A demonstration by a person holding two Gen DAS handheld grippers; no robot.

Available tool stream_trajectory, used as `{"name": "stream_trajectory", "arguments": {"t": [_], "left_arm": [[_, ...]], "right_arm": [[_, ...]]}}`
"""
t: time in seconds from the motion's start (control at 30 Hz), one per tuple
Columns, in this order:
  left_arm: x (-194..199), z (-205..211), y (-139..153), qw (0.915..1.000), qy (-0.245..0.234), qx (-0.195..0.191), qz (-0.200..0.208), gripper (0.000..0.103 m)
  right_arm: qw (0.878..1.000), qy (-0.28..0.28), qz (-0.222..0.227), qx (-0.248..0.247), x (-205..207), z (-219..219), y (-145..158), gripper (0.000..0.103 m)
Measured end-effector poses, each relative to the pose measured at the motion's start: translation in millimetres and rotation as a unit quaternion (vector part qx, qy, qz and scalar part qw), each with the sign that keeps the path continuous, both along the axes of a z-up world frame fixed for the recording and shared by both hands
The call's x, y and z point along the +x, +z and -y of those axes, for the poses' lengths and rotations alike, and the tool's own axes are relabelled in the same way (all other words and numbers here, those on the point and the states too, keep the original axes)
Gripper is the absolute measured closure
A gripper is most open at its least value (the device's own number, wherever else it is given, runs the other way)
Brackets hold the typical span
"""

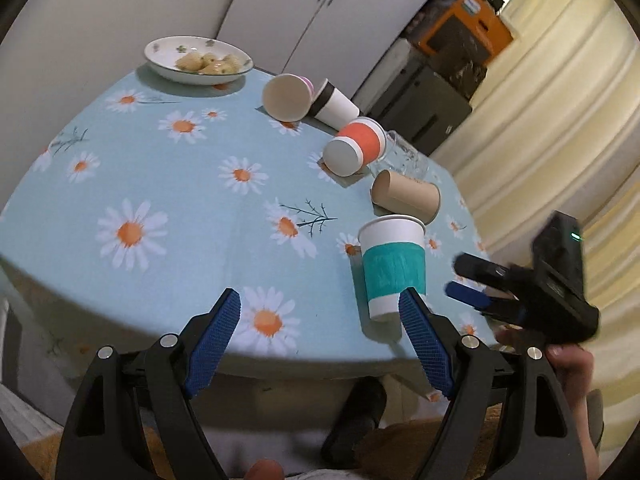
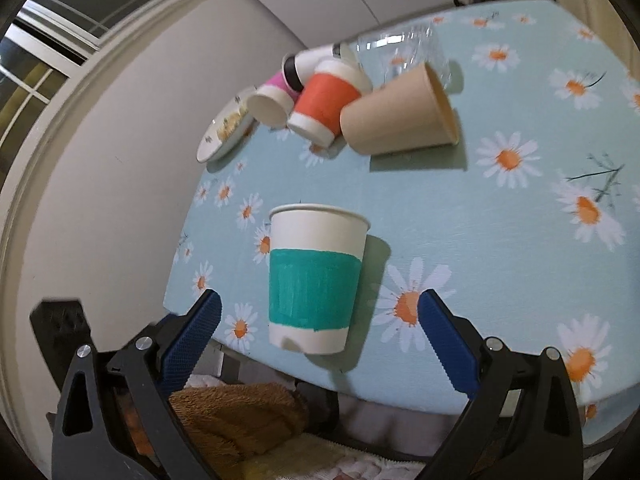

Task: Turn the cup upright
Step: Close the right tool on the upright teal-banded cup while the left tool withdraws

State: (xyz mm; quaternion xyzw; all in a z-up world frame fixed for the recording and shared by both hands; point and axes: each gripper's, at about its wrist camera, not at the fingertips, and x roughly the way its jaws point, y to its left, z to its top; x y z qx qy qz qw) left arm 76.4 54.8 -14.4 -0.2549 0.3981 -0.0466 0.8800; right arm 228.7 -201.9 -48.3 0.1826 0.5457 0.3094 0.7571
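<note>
A white paper cup with a teal band (image 1: 394,270) (image 2: 316,280) stands upright near the table's front edge. My right gripper (image 2: 320,312) is open, empty, its fingers on either side of the cup and apart from it; it also shows in the left wrist view (image 1: 464,276). My left gripper (image 1: 322,312) is open and empty over the front edge, left of the cup. Behind lie a tan cup (image 1: 406,196) (image 2: 400,114), an orange-banded cup (image 1: 356,146) (image 2: 326,100), a black-banded cup (image 1: 334,104) (image 2: 308,64) and a pink-banded cup (image 1: 288,96) (image 2: 272,100), all on their sides.
A clear glass (image 1: 404,156) (image 2: 412,54) lies behind the cups. A plate of food (image 1: 198,60) (image 2: 226,130) sits at the far edge. The table (image 1: 168,184) (image 2: 500,240) has a daisy cloth. A wall, a cabinet and boxes stand beyond.
</note>
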Motion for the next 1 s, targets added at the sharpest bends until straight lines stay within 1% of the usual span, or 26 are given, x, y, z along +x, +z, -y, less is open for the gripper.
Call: {"name": "stream_trajectory", "arguments": {"t": [0.03,0.1,0.13,0.17,0.2,0.27,0.3,0.33,0.47,0.6,0.7,0.8,0.9,1.0], "left_arm": [[-4,0,-2,1.0000,0.000,0.003,0.006,0.023],[-8,0,-5,0.9998,-0.004,0.014,0.012,0.023],[-9,-1,-8,0.9997,-0.005,0.022,0.008,0.023],[-9,-2,-12,0.9996,-0.006,0.027,-0.004,0.023],[-9,-3,-14,0.9996,-0.009,0.026,-0.008,0.023],[-9,-3,-16,0.9996,-0.019,0.018,-0.010,0.023],[-9,-3,-16,0.9995,-0.024,0.014,-0.012,0.023],[-9,-3,-16,0.9995,-0.027,0.014,-0.012,0.023],[-9,-2,-18,0.9992,-0.029,0.022,-0.018,0.023],[-11,-11,-16,0.9997,-0.022,-0.001,-0.011,0.023],[-13,-15,-14,0.9997,-0.022,-0.001,-0.010,0.023],[-13,-18,-14,0.9997,-0.020,-0.010,-0.011,0.023],[-12,-18,-14,0.9996,-0.023,-0.009,-0.012,0.023],[-11,-15,-16,0.9994,-0.029,-0.003,-0.018,0.023]], "right_arm": [[1.000,0.001,-0.017,0.012,4,-1,-4,0.006],[0.999,-0.001,-0.032,0.011,11,-4,-8,0.008],[0.999,-0.003,-0.035,0.003,14,-6,-10,0.009],[0.999,-0.001,-0.038,-0.001,16,-8,-10,0.010],[0.999,0.003,-0.043,-0.008,20,-12,-11,0.011],[0.999,0.010,-0.047,-0.019,24,-19,-11,0.017],[0.998,0.016,-0.047,-0.038,26,-25,-10,0.024],[0.997,0.020,-0.046,-0.053,28,-31,-8,0.027],[0.995,0.036,-0.049,-0.073,36,-47,-2,0.030],[0.989,0.060,-0.055,-0.121,41,-68,2,0.030],[0.985,0.057,-0.056,-0.152,44,-74,1,0.030],[0.982,0.061,-0.063,-0.169,46,-80,-3,0.030],[0.978,0.065,-0.072,-0.183,46,-83,-6,0.030],[0.975,0.069,-0.082,-0.196,47,-88,-11,0.035]]}}
